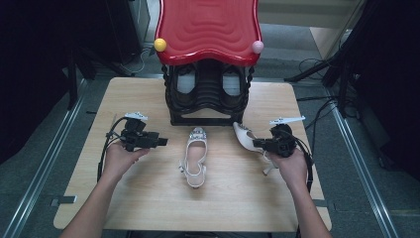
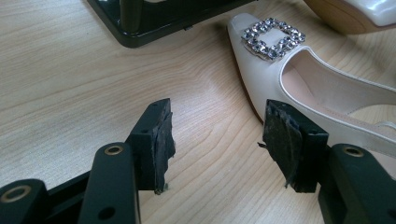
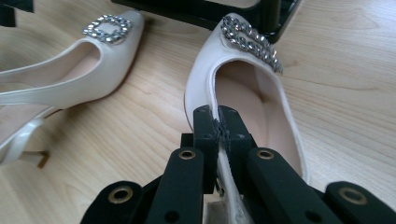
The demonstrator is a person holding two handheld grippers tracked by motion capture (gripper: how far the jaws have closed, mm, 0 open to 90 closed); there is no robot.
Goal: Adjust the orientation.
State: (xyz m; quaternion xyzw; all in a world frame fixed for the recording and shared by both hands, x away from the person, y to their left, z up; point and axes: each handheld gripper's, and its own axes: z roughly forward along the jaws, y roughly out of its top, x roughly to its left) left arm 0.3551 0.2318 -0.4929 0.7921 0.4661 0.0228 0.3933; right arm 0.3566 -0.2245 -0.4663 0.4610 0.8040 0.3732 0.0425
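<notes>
The right gripper [image 3: 218, 128] has its fingers [image 3: 204, 135] pinched on the side wall of a cream-white heeled shoe [image 3: 243, 93], the thin edge of the upper clamped between the two black pads. That held shoe [image 1: 246, 136] sits just right of the black shoe rack [image 1: 207, 94] at the far middle of the desk [image 1: 148, 198], toe pointing toward the rack's foot; in the right gripper view its rhinestone buckle [image 3: 250, 42] nearly meets the rack's base. Whether the shoe is lifted or resting on the wood is hard to judge from the high view; it looks tipped, heel toward the person's right hand [image 1: 292, 166].

The second shoe [image 1: 194, 156] of the pair lies flat on the desk in front of the rack, toe toward it, well apart from the held one.

The left gripper [image 2: 217, 140] hovers left of the rack's front, its fingers [image 2: 156, 140] spread wide with bare wood between them. In the left gripper view the second shoe's buckle [image 2: 273, 37] lies just beyond the right-hand pad, not touching it. A red wavy tray [image 1: 208, 27] tops the rack, a yellow ball [image 1: 160, 44] and a pink ball [image 1: 257, 46] at its front corners.
</notes>
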